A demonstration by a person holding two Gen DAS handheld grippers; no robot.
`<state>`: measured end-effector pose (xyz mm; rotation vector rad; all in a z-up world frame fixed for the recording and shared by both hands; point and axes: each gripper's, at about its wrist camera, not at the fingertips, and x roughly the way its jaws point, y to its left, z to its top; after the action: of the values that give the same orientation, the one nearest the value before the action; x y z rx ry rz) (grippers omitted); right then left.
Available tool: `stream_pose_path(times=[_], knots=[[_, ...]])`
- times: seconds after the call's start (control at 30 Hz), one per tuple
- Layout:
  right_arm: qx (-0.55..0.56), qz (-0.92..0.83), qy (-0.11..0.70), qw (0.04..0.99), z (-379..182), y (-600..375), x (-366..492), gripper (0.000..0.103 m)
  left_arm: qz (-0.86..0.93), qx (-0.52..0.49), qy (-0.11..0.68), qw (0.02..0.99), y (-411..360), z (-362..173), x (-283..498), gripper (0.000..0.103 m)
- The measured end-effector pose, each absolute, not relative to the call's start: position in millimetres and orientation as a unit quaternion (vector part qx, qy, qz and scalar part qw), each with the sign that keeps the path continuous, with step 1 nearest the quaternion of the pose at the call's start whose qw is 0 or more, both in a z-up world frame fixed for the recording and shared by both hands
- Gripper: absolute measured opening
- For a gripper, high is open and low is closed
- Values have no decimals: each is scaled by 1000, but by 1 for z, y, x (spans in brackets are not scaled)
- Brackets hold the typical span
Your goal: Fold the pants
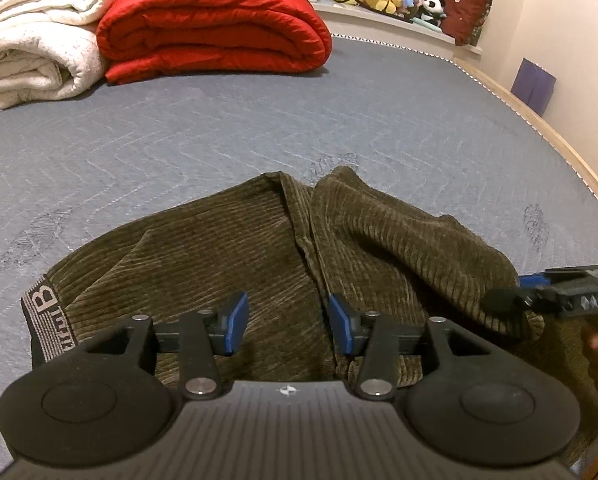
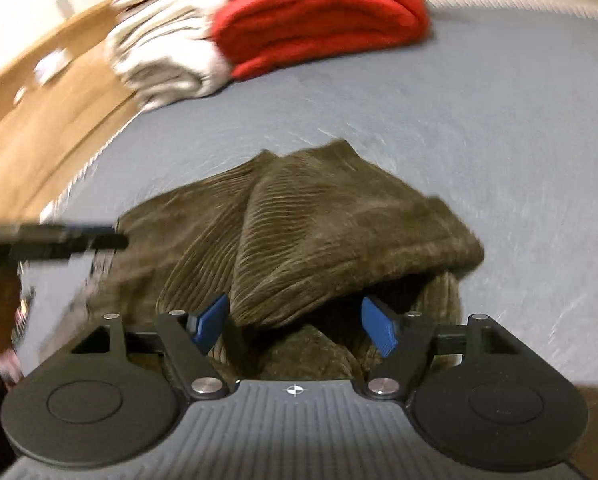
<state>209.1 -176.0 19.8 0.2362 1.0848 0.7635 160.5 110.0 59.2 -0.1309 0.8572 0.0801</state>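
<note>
Both jaws gape wide: the left hand-held gripper [image 1: 287, 328] and right hand-held gripper [image 2: 295, 326] hover over the bunched olive corduroy pants [image 1: 227, 240] on the bed [image 1: 259, 120], gripping nothing

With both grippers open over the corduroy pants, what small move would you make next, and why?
Probably lower the right gripper and close it on the loose fold of the pants between its open jaws. That flap lies humped, not flat, while the left gripper is open above the flatter cloth.
</note>
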Motion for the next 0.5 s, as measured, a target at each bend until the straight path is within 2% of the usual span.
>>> stream_pose_path(times=[0.27,0.4,0.43,0.47,0.5], knots=[[237,292,521,766,0,-177,238,75,36,-62,419,905,107,55,166,52],[254,284,530,758,-9,-173,244,72,39,-62,422,904,110,53,167,53],[243,287,530,760,-9,-171,244,59,39,-62,422,904,110,53,168,53],[229,287,530,765,-9,-168,243,39,39,-63,422,904,110,53,168,53],[218,285,528,770,-7,-165,243,31,39,-63,422,904,110,53,168,53]])
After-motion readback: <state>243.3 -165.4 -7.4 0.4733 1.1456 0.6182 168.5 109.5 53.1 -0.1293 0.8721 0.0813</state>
